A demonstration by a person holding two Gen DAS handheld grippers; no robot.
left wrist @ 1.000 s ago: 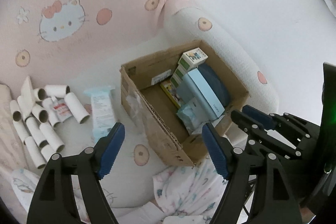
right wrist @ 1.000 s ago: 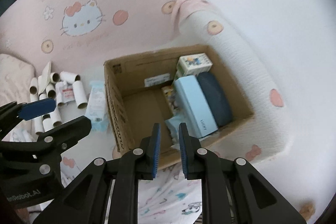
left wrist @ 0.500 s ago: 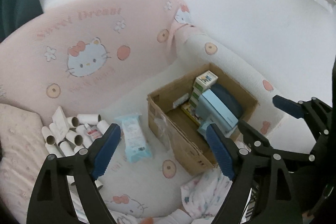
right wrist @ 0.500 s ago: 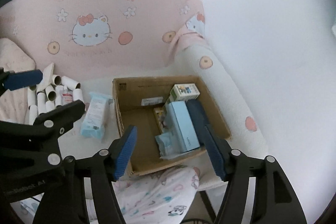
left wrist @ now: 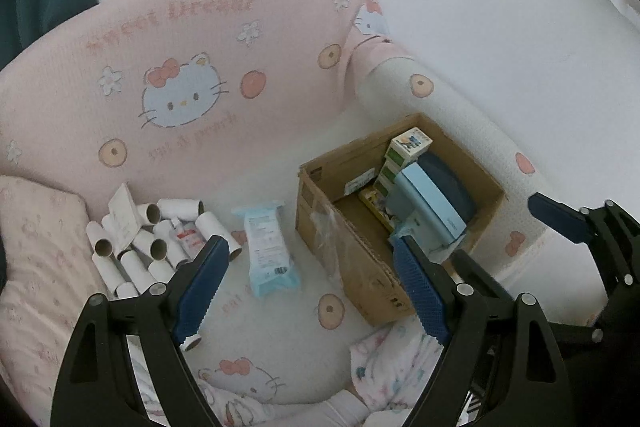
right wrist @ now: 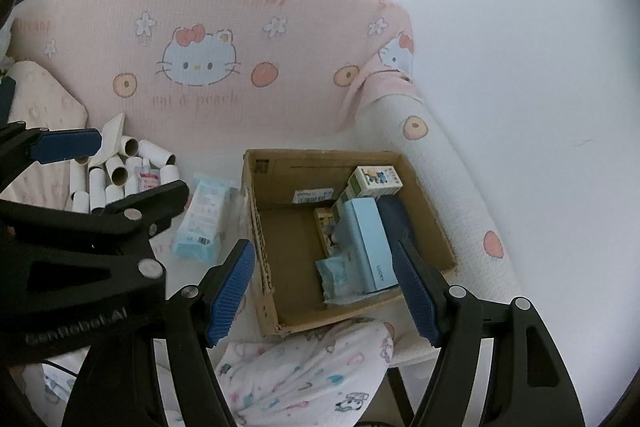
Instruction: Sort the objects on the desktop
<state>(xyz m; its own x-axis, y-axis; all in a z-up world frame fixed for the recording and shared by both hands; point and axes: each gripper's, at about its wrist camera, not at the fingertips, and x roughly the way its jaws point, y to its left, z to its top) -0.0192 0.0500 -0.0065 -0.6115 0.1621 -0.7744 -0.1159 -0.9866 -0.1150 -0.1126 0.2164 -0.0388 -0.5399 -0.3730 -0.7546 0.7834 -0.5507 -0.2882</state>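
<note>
An open cardboard box (left wrist: 352, 267) (right wrist: 260, 239) stands on the pink cartoon-print bedding. It holds a light blue box (left wrist: 432, 203) (right wrist: 368, 243), a dark blue case (right wrist: 394, 223), a small printed carton (right wrist: 376, 181) and a small wipes packet. Left of it lie a blue wipes pack (left wrist: 268, 247) (right wrist: 204, 219) and several cardboard tubes (left wrist: 136, 247) (right wrist: 116, 175), with a red-labelled little bottle (left wrist: 188, 233) among them. My left gripper (left wrist: 309, 245) hangs open and empty above the bedding. My right gripper (right wrist: 324, 247) hovers over the box, its jaws opening with nothing between them.
A padded pink backrest (left wrist: 180, 67) rises behind the objects and a white bolster (right wrist: 448, 179) runs along the box's right side. A pale pillow (left wrist: 36, 247) lies at the left. A patterned cloth (right wrist: 312, 375) bunches at the front, below the box.
The right gripper's jaws went from nearly shut to wide apart. Both grippers rose and drew back, so the box and tubes look smaller and more of the backrest shows.
</note>
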